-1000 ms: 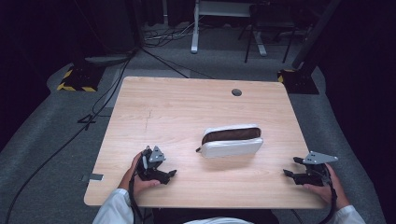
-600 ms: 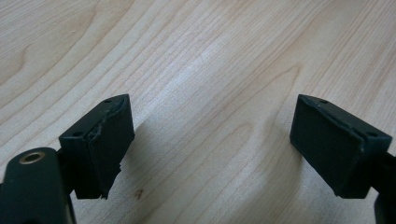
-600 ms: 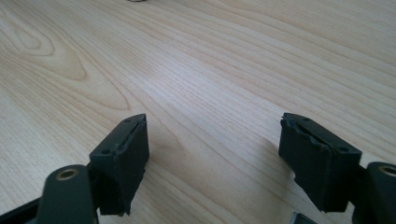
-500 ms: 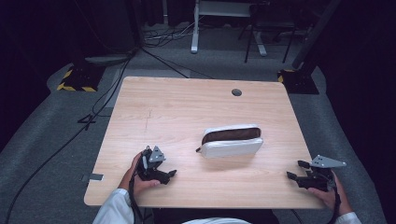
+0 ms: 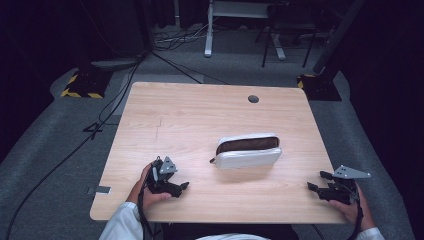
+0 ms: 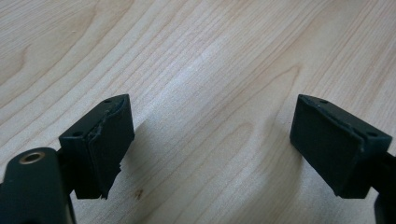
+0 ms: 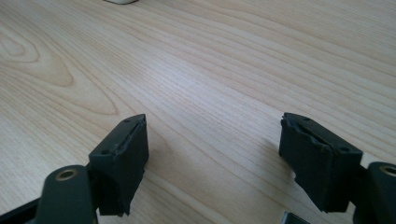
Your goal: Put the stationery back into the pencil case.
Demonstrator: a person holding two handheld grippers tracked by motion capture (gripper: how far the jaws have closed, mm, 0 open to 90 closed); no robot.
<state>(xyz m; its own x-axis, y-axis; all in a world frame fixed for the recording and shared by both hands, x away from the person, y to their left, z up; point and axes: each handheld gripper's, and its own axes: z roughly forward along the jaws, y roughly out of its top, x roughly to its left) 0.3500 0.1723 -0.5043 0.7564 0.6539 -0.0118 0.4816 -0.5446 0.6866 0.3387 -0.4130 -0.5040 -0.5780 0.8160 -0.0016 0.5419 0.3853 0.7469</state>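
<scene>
Wooden table: white pouch contents dark, seemingly unreadable; left tongs, right tongs both gape wide, empty.

— What surrounds the light wooden table?
— Grey carpet, dark beyond it. 1 black cable trails across it at left.
— And farther back?
— A white desk frame, plus 2 yellow-and-black striped bases flanking the far corners.

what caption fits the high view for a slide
Two open grippers, left gripper and right gripper, rest either side of a white pouch on the wooden table.
</scene>
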